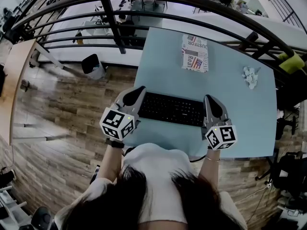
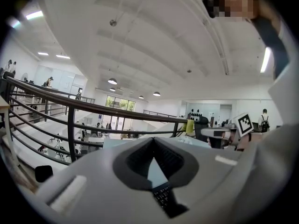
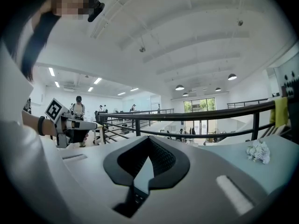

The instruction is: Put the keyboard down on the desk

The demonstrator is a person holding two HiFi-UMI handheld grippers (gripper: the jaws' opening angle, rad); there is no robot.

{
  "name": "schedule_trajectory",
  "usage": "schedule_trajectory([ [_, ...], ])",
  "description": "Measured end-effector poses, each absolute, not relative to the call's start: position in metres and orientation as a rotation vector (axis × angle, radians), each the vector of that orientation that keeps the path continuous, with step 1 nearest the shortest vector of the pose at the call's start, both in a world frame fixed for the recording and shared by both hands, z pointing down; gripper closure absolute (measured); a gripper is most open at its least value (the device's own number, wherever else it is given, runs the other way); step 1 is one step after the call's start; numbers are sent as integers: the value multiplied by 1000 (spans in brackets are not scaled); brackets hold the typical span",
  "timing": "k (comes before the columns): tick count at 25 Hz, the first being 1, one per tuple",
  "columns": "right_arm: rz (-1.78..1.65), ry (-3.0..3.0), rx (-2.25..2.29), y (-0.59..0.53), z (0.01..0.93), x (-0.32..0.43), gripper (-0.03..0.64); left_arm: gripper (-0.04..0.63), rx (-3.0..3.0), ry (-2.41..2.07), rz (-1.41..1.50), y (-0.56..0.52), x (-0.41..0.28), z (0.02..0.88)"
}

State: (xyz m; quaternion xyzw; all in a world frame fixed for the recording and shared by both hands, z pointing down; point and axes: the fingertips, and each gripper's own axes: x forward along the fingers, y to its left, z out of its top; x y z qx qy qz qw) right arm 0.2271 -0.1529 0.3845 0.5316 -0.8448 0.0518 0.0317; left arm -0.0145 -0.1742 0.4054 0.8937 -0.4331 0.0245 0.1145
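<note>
A pale blue desk (image 1: 163, 61) stands on a wood-plank floor (image 1: 62, 109), its near edge against the person. Above that near part is one black keyboard (image 1: 171, 109). I cannot tell whether it rests on the top or hangs just over it. There are two grippers. The left gripper (image 1: 136, 98) has its jaws clamped tight on the keyboard's left end, and the right gripper (image 1: 209, 107) is clamped the same way on the right end. Farther back lie one printed booklet (image 1: 194, 52) with a flag pattern and, towards the right edge, one crumpled paper wad (image 1: 250, 76). Just beyond the far edge curves one black railing (image 1: 115, 28) of several bars, over a bright open hall with white ceiling beams and round lamps.
</note>
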Motion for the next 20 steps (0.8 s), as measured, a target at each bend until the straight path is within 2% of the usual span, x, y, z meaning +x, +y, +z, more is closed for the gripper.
schedule_trajectory([
  [20,143,-2601,1630,-153,386,224,615,538,2600,-1299,84,-178,-22,407],
])
